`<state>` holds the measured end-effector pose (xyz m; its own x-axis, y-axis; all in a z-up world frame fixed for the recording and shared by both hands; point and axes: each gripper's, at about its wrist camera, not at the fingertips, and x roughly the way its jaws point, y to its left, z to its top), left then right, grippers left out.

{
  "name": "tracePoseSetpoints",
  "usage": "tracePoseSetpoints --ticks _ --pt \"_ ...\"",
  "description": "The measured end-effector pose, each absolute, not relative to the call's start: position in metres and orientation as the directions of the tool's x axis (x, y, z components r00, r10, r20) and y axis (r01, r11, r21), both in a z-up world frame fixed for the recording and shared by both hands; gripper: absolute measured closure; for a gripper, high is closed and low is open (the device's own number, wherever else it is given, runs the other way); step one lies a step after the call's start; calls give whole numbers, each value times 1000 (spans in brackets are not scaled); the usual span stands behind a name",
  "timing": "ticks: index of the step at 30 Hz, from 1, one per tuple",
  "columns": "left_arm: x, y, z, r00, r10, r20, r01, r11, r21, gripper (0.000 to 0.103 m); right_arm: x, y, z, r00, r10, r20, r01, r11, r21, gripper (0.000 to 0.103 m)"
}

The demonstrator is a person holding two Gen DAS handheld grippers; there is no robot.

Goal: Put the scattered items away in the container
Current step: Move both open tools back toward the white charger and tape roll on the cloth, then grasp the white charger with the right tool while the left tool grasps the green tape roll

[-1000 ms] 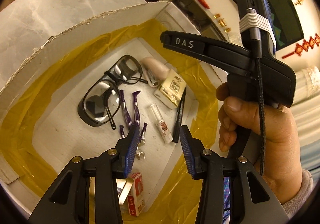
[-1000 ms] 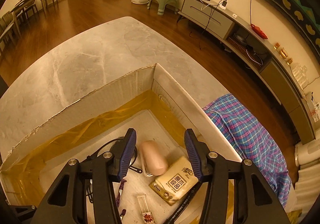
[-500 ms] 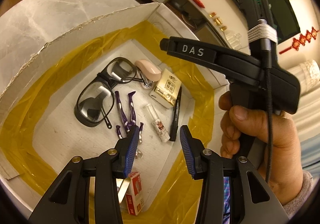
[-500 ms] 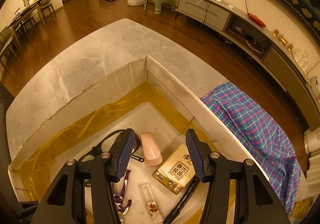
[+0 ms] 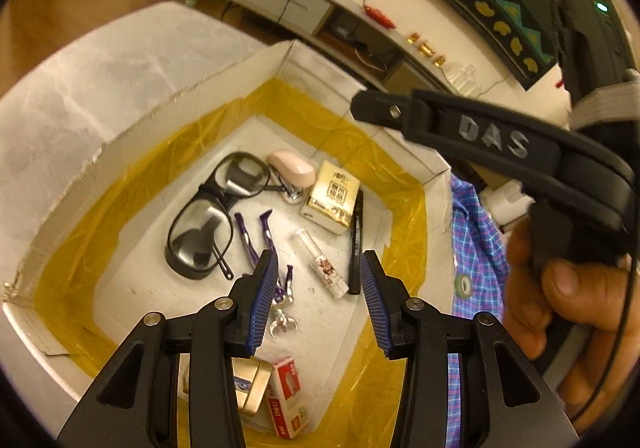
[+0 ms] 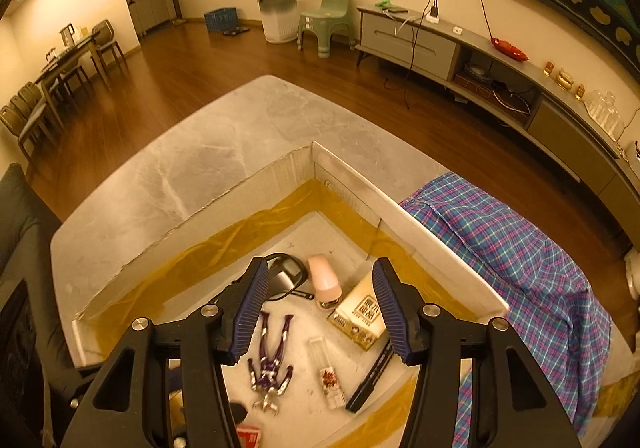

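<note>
A white cardboard box (image 5: 132, 127) lined with yellow tape holds the items: black glasses (image 5: 212, 215), a pink stapler (image 5: 292, 169), a tissue pack (image 5: 332, 197), a purple figure (image 5: 264, 248), a small clear bottle (image 5: 322, 264), a black pen (image 5: 355, 244), a red staple box (image 5: 286, 402). My left gripper (image 5: 316, 304) is open and empty above the box. My right gripper (image 6: 320, 312) is open and empty above the same box (image 6: 352, 187), over the stapler (image 6: 326, 282) and tissue pack (image 6: 360, 318). Its body shows in the left wrist view (image 5: 492, 143).
The box stands on a grey marble table (image 6: 224, 151). A blue plaid cloth (image 6: 516, 252) lies against the box's right wall. A TV cabinet (image 6: 420, 43), a green stool (image 6: 326, 19) and dining chairs (image 6: 44, 95) stand around on the wood floor.
Both grippers have risen and pulled back from the box, so the items look smaller and more of the room shows. Both stay open and empty.
</note>
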<state>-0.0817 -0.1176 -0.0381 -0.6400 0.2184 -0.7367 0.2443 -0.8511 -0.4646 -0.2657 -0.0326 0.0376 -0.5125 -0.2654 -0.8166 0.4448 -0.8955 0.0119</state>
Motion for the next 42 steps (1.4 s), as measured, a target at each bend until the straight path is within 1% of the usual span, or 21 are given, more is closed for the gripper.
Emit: tracePoseSetpoints --ticks 3,7,13,16,17,20,22,26,30,34,39,42 --pt "-79 -115 -34 -656 213 -724 226 -860 -458 58 -250 -23 44 -524 -300 -797 448 -893 41 47" --pt "-73 -113 -23 -696 215 -685 190 -865 -464 58 -227 -6 52 -537 -363 -762 450 -887 105 47" --pt "-64 -97 -6 -754 200 -626 115 -897 -426 58 -191 39 71 -586 -440 -681 422 -883 206 47" --pt "-58 -82 4 -782 192 -593 65 -921 -384 58 -175 75 77 -632 -438 -639 370 -895 247 47" --pt "-57 -77 7 -789 195 -582 45 -928 -371 58 -170 89 78 -650 -429 -627 346 -902 259 45" --pt "-52 -61 12 -802 219 -556 -17 -938 -345 58 -158 131 71 -698 -374 -611 251 -926 281 43" --pt "-49 -48 12 -799 248 -548 -64 -941 -332 58 -153 157 61 -711 -334 -619 187 -938 293 43" --pt "-43 -19 10 -784 287 -550 -147 -947 -284 58 -150 202 23 -697 -253 -671 55 -952 302 43" --pt "-39 5 7 -762 320 -563 -209 -944 -254 58 -155 226 -13 -665 -207 -718 -12 -958 287 43" --pt "-39 25 -4 -722 349 -597 -248 -936 -248 58 -167 232 -40 -639 -167 -751 -19 -972 233 43" --pt "-41 36 -12 -679 403 -613 -260 -913 -313 58 -199 232 -66 -598 -153 -787 26 -985 171 43" --pt "-42 44 -18 -671 396 -627 -264 -918 -297 57 -222 225 -76 -574 -126 -809 61 -992 111 43"
